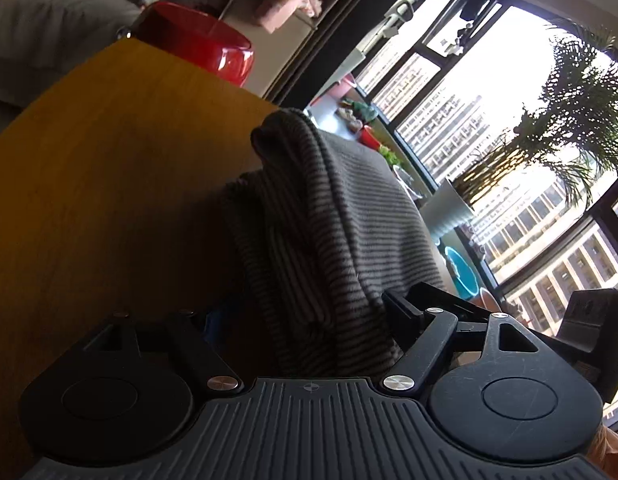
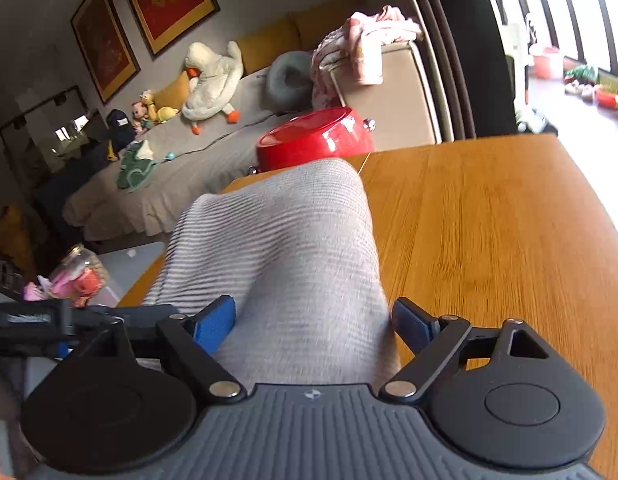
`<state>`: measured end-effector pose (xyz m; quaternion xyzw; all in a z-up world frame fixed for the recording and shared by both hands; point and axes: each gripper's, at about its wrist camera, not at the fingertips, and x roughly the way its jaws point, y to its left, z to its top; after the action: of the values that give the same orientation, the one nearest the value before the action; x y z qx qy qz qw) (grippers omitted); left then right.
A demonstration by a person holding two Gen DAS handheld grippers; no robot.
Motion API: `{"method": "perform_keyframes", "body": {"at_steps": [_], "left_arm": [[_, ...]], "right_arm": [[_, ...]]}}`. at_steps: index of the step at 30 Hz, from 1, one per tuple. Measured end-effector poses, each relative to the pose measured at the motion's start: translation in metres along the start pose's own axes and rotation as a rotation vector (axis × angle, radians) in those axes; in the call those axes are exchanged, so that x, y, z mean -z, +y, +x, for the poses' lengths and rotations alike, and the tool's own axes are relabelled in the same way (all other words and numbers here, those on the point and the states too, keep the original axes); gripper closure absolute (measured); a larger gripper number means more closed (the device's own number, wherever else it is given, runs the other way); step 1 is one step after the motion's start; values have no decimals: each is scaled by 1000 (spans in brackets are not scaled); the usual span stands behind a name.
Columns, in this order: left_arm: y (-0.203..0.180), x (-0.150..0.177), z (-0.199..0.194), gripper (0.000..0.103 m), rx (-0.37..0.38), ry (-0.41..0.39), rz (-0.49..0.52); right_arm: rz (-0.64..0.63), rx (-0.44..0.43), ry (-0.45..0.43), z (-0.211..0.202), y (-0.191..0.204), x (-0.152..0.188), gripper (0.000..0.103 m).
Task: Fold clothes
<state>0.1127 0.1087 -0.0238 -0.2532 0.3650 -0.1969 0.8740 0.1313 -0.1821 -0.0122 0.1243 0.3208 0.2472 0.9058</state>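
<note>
A grey, finely striped knit garment (image 1: 329, 208) lies bunched in folds on the wooden table (image 1: 89, 180). In the left wrist view it runs up from between the fingers of my left gripper (image 1: 305, 312), which stand wide apart and open; the left finger is lost in shadow. In the right wrist view the same garment (image 2: 293, 232) stretches forward as a long rounded fold over the table (image 2: 489, 220). My right gripper (image 2: 313, 324) is open, with its blue pads (image 2: 215, 324) on either side of the cloth and not squeezing it.
A red pot (image 2: 317, 140) stands at the table's far edge. Beyond it are a sofa with plush toys (image 2: 213, 80) and pink clothes (image 2: 365, 44) over a beige chair. A glass jar (image 2: 81, 272) sits low on the left. Windows and a palm plant (image 1: 569, 120) are near the table's other side.
</note>
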Motion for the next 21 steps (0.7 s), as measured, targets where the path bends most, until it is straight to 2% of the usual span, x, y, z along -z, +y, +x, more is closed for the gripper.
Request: {"method": "perform_keyframes", "body": {"at_steps": [3,5,8,10,14,21], "left_arm": [[0,3,5,31,10,5,1],[0,2,8,33,14,2,-2],[1,-1,12,36,8,-8,11],[8,-8,14,38,-5,-27,9],[24,-32,25,38,-34,-65,11],[39,-72,39,37,-145,-131,61]], "right_arm": [[33,-46,36,-7,-6,11,9],[44,-68,56,-7,-9,18,9],[-4,-57,40,-5,-1,21,17],[-12,-61,37,6,4,17,23],[-25,-59,29,32,12,4,23],[-46,-58,35,99,16,-36,20]]}}
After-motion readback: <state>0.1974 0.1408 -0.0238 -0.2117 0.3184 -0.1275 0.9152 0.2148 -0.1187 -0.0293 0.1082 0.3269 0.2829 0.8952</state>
